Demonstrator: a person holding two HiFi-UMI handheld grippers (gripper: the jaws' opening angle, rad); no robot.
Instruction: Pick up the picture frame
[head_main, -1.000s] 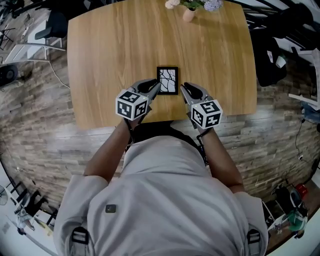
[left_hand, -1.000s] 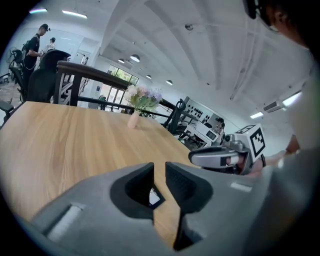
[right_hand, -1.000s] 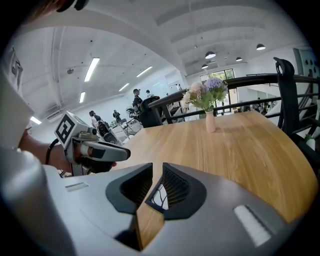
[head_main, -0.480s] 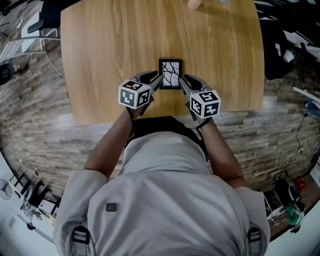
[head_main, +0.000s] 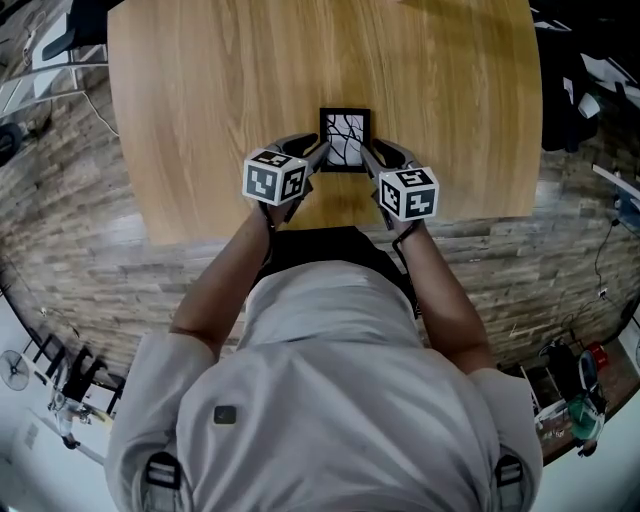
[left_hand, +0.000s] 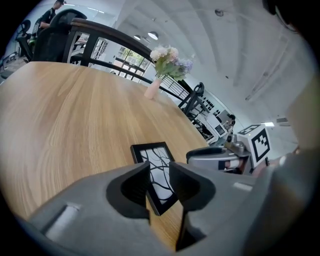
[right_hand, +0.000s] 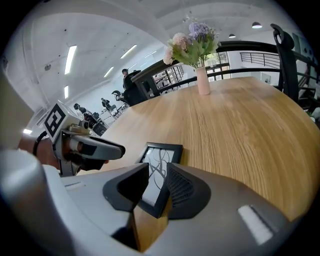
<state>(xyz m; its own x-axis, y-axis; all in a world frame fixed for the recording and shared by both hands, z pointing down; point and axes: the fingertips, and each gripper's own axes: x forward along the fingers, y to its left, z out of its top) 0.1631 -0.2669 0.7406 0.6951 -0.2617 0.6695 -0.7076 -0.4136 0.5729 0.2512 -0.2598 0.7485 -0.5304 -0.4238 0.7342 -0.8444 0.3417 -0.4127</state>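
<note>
Left hand-held gripper (head_main: 316, 156) and right hand-held gripper (head_main: 368, 156) flank the frame (head_main: 345, 139), which lies flat near the table's (head_main: 200, 100) front edge. Both pairs of jaws have just been opening and stand apart, the frame's near corners between them unpressed, seemingly set for a two-sided pinch.

Pale grey shirt (head_main: 330, 400), black-white marker cubes (head_main: 275, 181)

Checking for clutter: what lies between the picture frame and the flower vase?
Nothing: bare tabletop from picture frame to flower vase, shown in the right gripper view.
</note>
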